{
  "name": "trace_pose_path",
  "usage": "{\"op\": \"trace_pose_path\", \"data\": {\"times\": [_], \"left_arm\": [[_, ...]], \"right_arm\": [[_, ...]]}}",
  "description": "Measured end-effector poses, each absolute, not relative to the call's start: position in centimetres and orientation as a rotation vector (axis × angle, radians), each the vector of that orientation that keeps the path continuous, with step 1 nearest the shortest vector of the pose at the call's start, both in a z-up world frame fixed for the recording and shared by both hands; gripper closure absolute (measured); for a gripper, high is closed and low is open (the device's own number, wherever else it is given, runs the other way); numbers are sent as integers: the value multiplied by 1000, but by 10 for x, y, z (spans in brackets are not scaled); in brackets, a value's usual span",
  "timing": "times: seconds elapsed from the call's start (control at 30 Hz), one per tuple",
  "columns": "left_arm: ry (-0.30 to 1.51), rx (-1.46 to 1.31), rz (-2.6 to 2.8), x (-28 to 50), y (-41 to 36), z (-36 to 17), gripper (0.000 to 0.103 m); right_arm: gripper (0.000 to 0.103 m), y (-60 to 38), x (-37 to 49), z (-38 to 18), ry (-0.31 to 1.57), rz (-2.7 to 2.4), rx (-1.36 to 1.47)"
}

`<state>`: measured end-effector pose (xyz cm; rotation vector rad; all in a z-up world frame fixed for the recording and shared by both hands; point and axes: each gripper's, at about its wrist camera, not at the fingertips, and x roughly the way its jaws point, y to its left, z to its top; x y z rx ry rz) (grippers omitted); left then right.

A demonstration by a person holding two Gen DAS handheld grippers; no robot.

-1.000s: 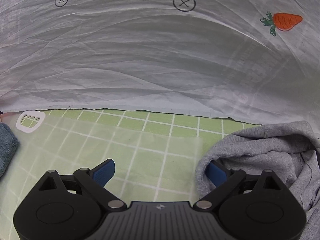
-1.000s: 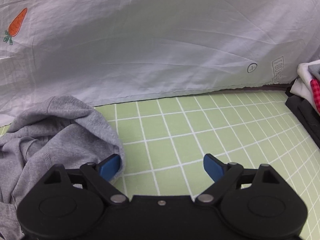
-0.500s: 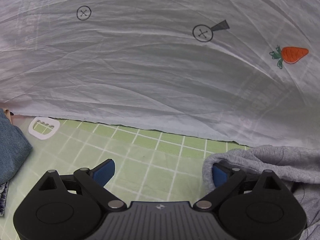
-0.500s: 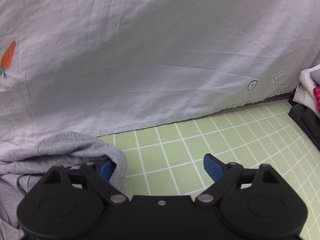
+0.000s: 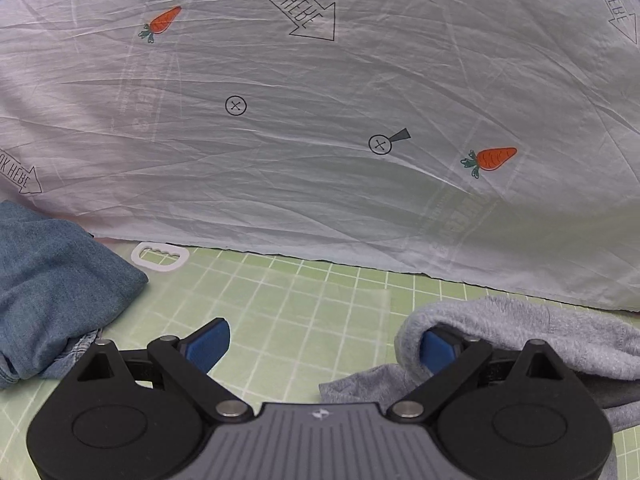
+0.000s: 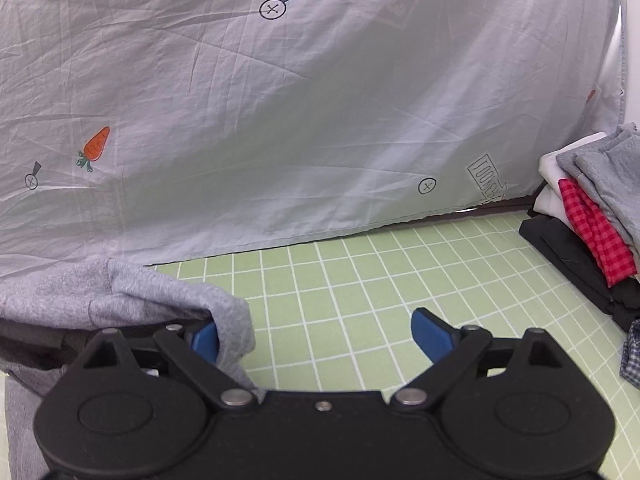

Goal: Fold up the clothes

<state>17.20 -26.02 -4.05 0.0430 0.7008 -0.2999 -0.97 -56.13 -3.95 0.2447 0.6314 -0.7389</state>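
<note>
the left hand-held gripper (image 5: 324,346) has its blue fingers spread wide, nothing pinched between them. its right finger (image 5: 438,350) is tucked under a fold of the grey sweatshirt (image 5: 532,340), which drapes over that finger and trails off to the right edge of the view; the other finger is bare over the mat.

the right hand-held gripper (image 6: 314,334) is likewise spread wide with nothing clamped. its left finger (image 6: 206,338) sits inside a fold of the grey sweatshirt (image 6: 120,296), the cloth hanging over the finger and down past the gripper body on the left side.

so the sweatshirt spans between the two grippers, low over the green grid mat (image 6: 352,292) that covers the counter.

in the left wrist view a blue denim garment (image 5: 52,280) lies bunched on the mat at the left, with a white plastic ring (image 5: 160,257) just beyond it. in the right wrist view a stack of folded clothes (image 6: 592,216) sits at the right edge, with a red checked piece showing in it. a pale sheet printed with carrots (image 5: 320,140) hangs as a backdrop behind the mat.
</note>
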Motion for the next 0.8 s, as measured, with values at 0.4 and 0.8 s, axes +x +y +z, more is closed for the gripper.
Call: {"op": "trace_pose_path", "data": {"times": [0.4,0.8], "left_arm": [[842,102,-284,111,-228,-80,7],[887,72,-465,103,-236,-76,5]], "right_arm": [[5,-529,-76,-75,752,-705,266],[5,-507,-74,-74,778,-625,302]]}}
